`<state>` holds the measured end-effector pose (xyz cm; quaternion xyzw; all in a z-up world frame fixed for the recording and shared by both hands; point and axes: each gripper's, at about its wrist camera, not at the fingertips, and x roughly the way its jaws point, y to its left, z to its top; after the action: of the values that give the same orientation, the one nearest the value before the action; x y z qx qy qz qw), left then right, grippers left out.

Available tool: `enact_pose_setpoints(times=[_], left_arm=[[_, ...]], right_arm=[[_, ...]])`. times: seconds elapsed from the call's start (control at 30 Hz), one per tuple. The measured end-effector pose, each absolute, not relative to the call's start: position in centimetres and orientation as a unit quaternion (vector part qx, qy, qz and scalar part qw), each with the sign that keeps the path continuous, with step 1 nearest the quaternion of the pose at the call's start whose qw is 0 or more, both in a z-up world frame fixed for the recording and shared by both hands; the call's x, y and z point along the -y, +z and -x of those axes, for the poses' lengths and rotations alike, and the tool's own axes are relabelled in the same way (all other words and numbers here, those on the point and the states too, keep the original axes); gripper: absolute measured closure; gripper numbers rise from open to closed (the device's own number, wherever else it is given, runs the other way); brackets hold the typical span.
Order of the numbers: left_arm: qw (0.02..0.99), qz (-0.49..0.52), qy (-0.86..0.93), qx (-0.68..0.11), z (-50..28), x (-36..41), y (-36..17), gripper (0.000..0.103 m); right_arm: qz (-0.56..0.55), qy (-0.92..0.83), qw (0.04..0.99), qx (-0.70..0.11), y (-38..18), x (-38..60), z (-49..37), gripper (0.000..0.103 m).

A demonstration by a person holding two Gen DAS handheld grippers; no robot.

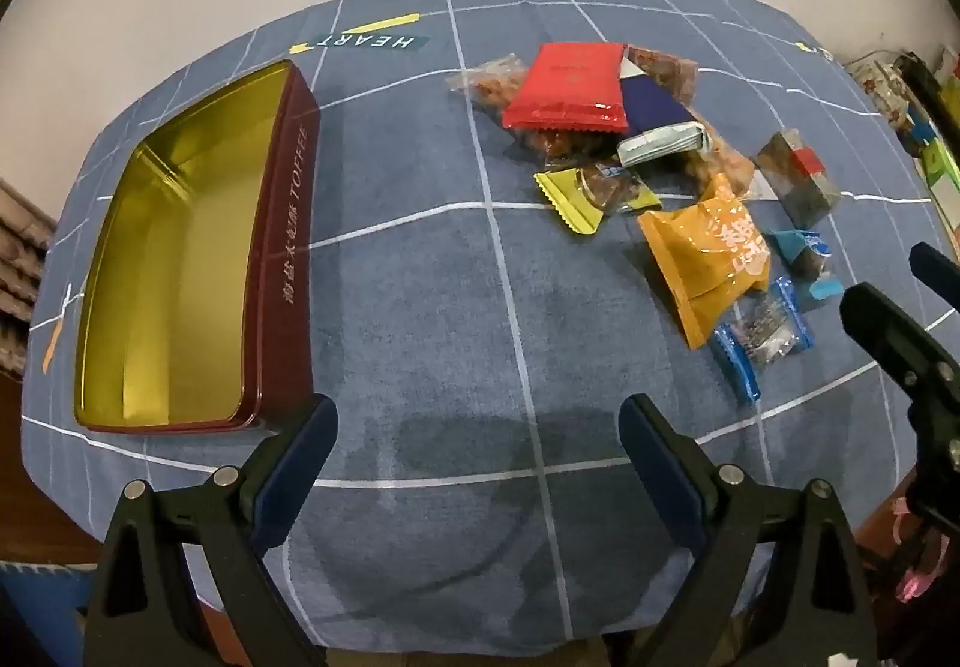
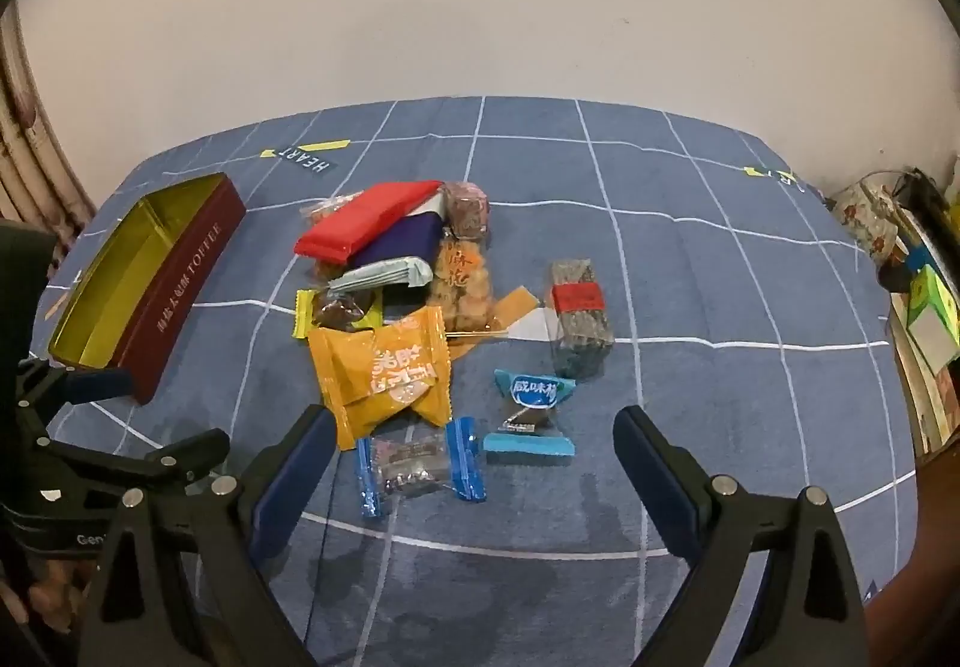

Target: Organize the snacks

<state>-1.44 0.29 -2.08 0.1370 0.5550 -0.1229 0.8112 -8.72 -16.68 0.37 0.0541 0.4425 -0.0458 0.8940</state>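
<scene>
- Grippers came first in our near-to-far check: the left gripper (image 1: pixel 477 445) had its jaws spread wide over bare tablecloth (image 1: pixel 420 307), pinching nothing; the right gripper (image 2: pixel 474 457) was equally spread, also empty.
- Nearest the right gripper lay the clear candy with blue ends (image 2: pixel 417 466), between its fingers in that view but, as far as we could judge, untouched by either pad.
- Just beside it we noted the blue-wrapped sweet (image 2: pixel 531 415) and, slightly farther, the orange packet (image 2: pixel 384 373).
- Beyond these we recorded the clear block with a red band (image 2: pixel 579 316), a yellow-edged wrapper (image 2: pixel 336 310), and a loose heap topped by the red packet (image 2: pixel 366 226).
- Well apart, on the left side of the cloth, stood the maroon toffee tin (image 1: pixel 282 247), lid off, gold interior showing no snacks.
- We judged the task not yet begun: every snack remained on the cloth, and all transfers into the tin were left.
</scene>
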Motion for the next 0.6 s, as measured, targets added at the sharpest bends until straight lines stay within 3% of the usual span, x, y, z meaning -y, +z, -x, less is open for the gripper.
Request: enact_pose_setpoints(times=[0.6], left_arm=[[0.803, -0.135, -0.124, -0.567, 1.01, -0.60, -2.89, 0.009]], right_arm=[[-0.055, -0.044, 0.892, -0.447, 0.21, 16.50, 8.51, 0.007]])
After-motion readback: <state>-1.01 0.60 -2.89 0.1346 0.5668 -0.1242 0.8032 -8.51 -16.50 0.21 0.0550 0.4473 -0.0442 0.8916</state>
